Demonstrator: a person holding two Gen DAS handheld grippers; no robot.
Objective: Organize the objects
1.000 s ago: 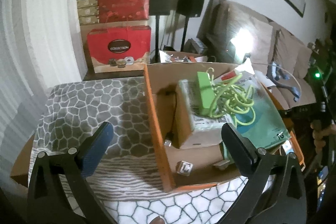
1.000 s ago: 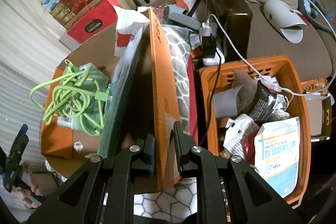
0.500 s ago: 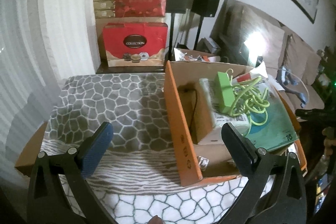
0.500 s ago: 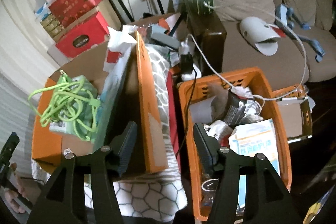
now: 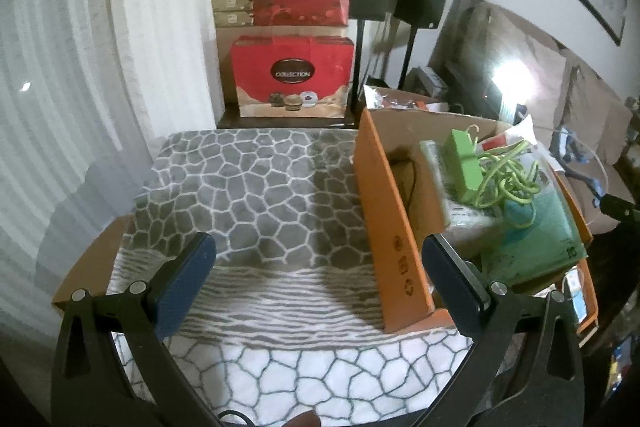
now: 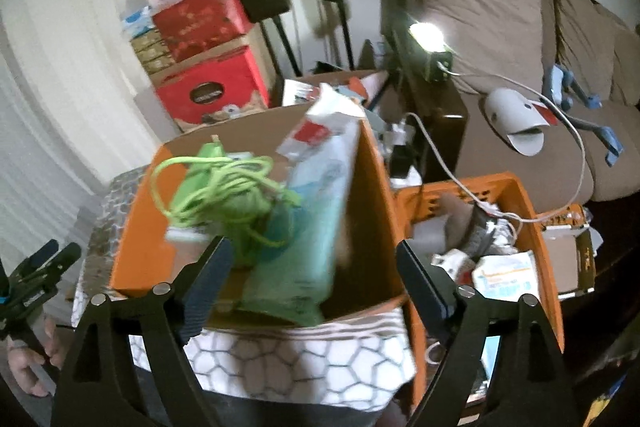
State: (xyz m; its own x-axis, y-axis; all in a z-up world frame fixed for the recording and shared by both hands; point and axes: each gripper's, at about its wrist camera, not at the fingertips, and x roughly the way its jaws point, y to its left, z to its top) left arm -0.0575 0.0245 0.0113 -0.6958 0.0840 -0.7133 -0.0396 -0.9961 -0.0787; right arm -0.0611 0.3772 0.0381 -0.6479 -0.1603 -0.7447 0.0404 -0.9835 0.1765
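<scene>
Sitting on the patterned grey-and-white cloth (image 5: 256,195) of a table, at its right side: orange cardboard box (image 5: 390,227), open-topped, holding a tangled lime-green cable (image 5: 508,179) with green plug block (image 5: 464,163) on top of a wrapped parcel, beside a teal-green flat packet (image 6: 316,211) leaning against the box's right wall, red-and-white packaging at the back. Left gripper (image 5: 316,283) hovering low over the cloth, fingers spread wide and holding nothing, right finger near the box's near-left corner, contact unclear. Right gripper (image 6: 310,279) poised at the box's near edge, fingers likewise parted wide and empty, straddling the teal packet's lower end without a visible grip; view blurred. Right of the table: orange plastic basket (image 6: 520,203) filled with mixed packets and a white cable. Behind the table: stacked red gift boxes (image 5: 294,83), one marked COLLECTION, with gold boxes and tissue packs. Two black speakers on stands (image 5: 420,1) at the wall. Brown sofa (image 6: 520,27) further right, bright lamp at its arm
</scene>
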